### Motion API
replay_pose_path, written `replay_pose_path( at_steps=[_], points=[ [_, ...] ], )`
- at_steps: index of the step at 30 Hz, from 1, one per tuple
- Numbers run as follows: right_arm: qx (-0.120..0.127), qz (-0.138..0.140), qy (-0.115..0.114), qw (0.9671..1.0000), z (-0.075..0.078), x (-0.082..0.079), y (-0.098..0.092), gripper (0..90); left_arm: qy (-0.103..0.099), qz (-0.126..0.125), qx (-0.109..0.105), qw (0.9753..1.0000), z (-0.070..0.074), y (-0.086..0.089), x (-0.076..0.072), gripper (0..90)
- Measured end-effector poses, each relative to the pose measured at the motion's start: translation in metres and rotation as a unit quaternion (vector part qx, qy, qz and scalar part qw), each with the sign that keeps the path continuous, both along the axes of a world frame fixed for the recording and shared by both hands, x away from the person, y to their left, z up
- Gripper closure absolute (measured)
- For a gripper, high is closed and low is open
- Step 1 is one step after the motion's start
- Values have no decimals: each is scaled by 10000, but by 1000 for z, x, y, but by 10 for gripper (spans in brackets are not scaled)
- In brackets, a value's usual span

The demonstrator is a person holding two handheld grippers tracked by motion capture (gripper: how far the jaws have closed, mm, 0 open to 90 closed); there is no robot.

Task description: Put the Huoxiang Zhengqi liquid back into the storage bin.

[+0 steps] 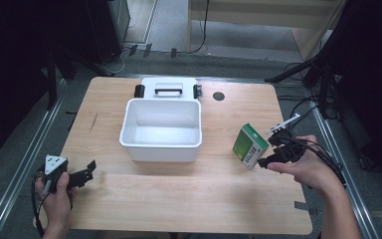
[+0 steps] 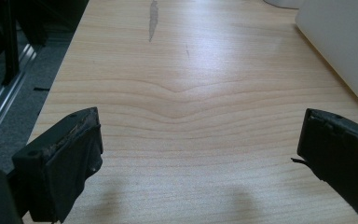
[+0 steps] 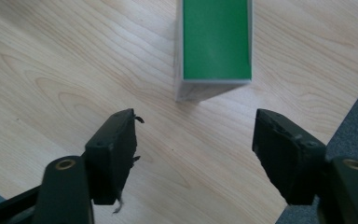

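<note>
Just beyond my right gripper (image 3: pixel 196 140), jaws wide and empty, stands the green box (image 3: pixel 216 42); my left gripper (image 2: pixel 200 158) gapes empty too.

In the high view the desk (image 1: pixel 179 199) takes up the middle of the frame. An open tub (image 1: pixel 161 130) sits on it just above centre, and its lid (image 1: pixel 169 88) lies flat directly behind it, touching the tub's far rim. A small round port (image 1: pixel 219 96) is set in the desk just right of the lid. A box (image 1: pixel 249 146) stands on the desk at centre right, well apart from the tub. The right gripper (image 1: pixel 271 149) is just right of the box, its jaws spread on either side of the near end. The left gripper (image 1: pixel 87 172) is at lower left, over the desk's left edge, below and left of the tub.
</note>
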State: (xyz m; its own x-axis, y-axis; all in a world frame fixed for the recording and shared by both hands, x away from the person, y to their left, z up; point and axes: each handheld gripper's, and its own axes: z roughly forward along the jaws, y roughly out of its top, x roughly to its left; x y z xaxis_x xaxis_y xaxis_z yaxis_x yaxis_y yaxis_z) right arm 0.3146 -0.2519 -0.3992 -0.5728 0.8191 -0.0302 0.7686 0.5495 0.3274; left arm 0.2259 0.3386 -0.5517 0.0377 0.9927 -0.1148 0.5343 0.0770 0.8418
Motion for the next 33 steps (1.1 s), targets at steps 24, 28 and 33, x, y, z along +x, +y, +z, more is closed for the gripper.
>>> replay_pose_path(
  at_steps=[24,28,33],
  points=[
    [-272,79,212,9994,13,38,26,397,16,-10,16,10000,0,0,0,9],
    [-233,65,255,9994,12,44,28,435,15,-12,18,10000,0,0,0,9],
    [-186,126,365,9991,11,50,31,496,13,-11,17,10000,0,-1,1,8]
  ],
)
